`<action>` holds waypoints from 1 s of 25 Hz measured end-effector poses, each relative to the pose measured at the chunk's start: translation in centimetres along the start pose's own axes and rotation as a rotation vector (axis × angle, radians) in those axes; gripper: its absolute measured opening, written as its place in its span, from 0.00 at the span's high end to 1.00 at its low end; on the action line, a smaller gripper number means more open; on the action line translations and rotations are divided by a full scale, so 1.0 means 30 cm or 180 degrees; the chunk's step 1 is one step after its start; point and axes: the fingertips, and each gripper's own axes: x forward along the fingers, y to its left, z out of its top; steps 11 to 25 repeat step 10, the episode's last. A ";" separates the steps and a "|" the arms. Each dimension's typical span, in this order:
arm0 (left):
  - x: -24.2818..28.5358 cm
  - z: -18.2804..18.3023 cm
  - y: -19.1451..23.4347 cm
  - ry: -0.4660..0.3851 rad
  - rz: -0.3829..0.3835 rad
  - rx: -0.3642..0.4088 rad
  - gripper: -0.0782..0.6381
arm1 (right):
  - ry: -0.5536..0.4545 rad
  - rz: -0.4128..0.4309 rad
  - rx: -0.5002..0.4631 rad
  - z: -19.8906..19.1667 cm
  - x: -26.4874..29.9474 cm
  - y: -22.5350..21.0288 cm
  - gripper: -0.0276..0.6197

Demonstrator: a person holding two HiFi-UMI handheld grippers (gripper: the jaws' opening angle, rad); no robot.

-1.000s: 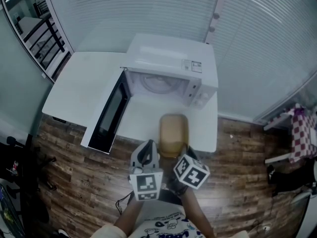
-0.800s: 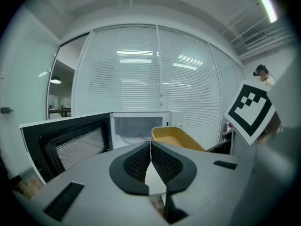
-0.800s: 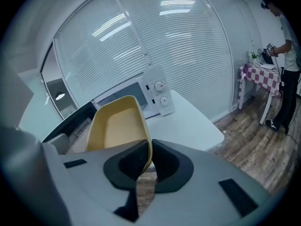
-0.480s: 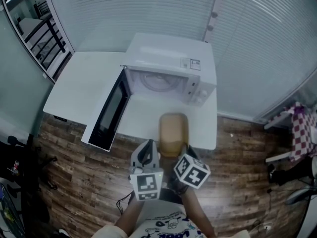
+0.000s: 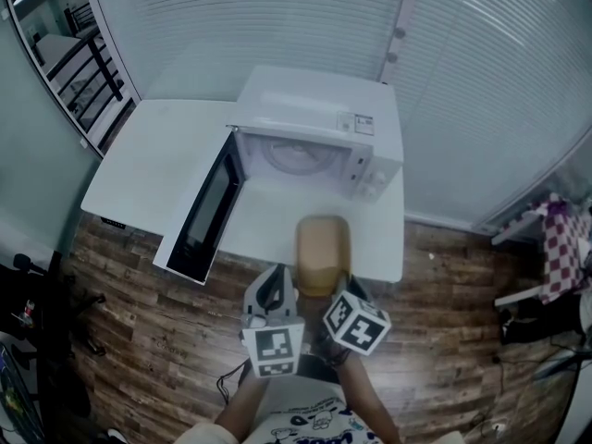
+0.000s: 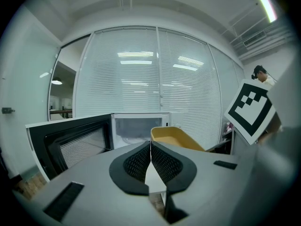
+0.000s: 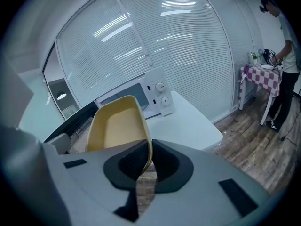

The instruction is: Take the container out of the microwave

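Observation:
A tan, open-topped container (image 5: 323, 252) hangs over the front edge of the white table (image 5: 157, 155), outside the white microwave (image 5: 314, 132). My right gripper (image 5: 337, 287) is shut on the container's near rim; in the right gripper view (image 7: 150, 157) the wall of the container (image 7: 117, 126) sits pinched between the pads. Just left of the container, my left gripper (image 5: 275, 280) is shut on nothing, its pads (image 6: 162, 161) pressed together. The microwave door (image 5: 199, 211) swings wide to the left, and the cavity (image 6: 138, 128) looks bare.
Dark wood floor lies below the table's front edge. Slatted blinds cover the glass walls behind the microwave. A checkered small table (image 7: 263, 76) and a standing person (image 7: 287, 55) are at the far right. The open door (image 6: 66, 142) juts out past the table's left front.
Hardly anything: the head view has shifted slightly. The right gripper keeps the container over the table's front edge, and the left gripper stays shut beside it.

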 end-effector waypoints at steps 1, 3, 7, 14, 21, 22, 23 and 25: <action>0.000 0.000 0.000 0.0000 -0.0003 0.0001 0.83 | -0.0002 -0.0002 0.0002 -0.001 -0.001 0.001 0.90; -0.001 -0.002 0.001 -0.0001 -0.0007 -0.0008 0.83 | -0.0006 -0.0002 0.0002 -0.002 -0.002 0.003 0.90; -0.001 -0.002 0.003 0.0002 -0.0005 -0.0016 0.83 | -0.0008 -0.0007 0.0001 0.000 -0.004 0.006 0.90; -0.001 0.001 0.005 -0.0006 -0.0004 -0.0015 0.83 | -0.0012 -0.0017 0.0008 0.003 -0.004 0.003 0.90; -0.001 0.001 0.005 -0.0006 -0.0004 -0.0015 0.83 | -0.0012 -0.0017 0.0008 0.003 -0.004 0.003 0.90; -0.001 0.001 0.005 -0.0006 -0.0004 -0.0015 0.83 | -0.0012 -0.0017 0.0008 0.003 -0.004 0.003 0.90; -0.001 0.001 0.005 -0.0006 -0.0004 -0.0015 0.83 | -0.0012 -0.0017 0.0008 0.003 -0.004 0.003 0.90; -0.001 0.001 0.005 -0.0006 -0.0004 -0.0015 0.83 | -0.0012 -0.0017 0.0008 0.003 -0.004 0.003 0.90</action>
